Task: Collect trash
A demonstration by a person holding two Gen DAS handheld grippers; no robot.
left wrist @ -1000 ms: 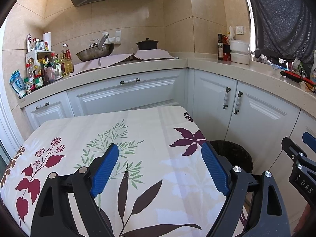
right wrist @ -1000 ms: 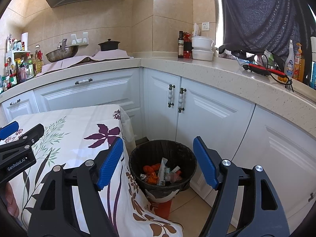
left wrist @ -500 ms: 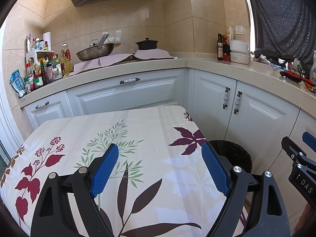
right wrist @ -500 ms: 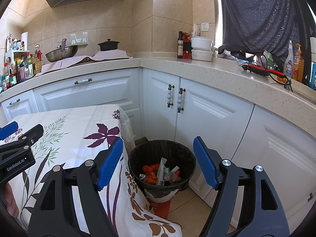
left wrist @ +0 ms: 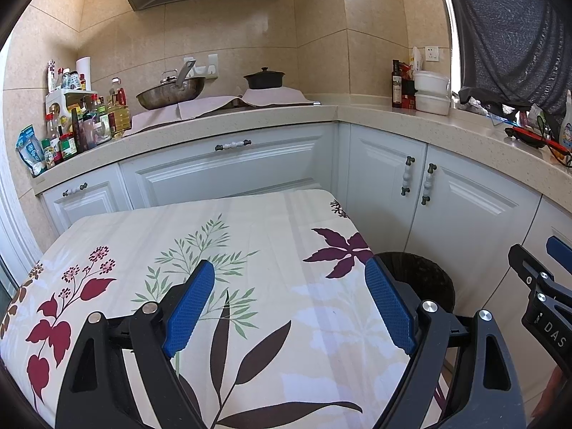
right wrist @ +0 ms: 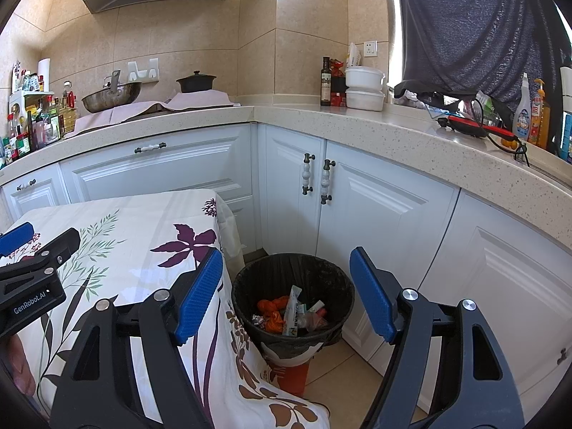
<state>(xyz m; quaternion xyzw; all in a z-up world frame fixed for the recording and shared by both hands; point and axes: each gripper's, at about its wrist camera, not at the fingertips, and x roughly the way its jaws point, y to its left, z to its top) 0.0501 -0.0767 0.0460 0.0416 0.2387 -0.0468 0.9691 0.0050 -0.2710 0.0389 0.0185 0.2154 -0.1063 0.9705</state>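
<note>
From the left wrist, the left gripper (left wrist: 289, 304) hangs open and empty over the flowered tablecloth (left wrist: 250, 236), which shows no litter. From the right wrist, the right gripper (right wrist: 286, 293), also open and empty, frames the bin (right wrist: 246, 279) beside the cloth's corner; wrappers (right wrist: 291, 316) lie inside. Any further trash probably needs searching out before reaching.

You're looking at a smooth printed cloth tablecloth (left wrist: 271, 250) with a slight sheen. The countertop (right wrist: 375, 125) is speckled polished stone, the cabinet doors (right wrist: 375, 207) glossy white. The bin (right wrist: 293, 286) wears a crinkly black plastic liner. Your gripper pads (right wrist: 200, 293) are matt blue, finely knurled; the wok (left wrist: 169, 94) is dull metal.
</note>
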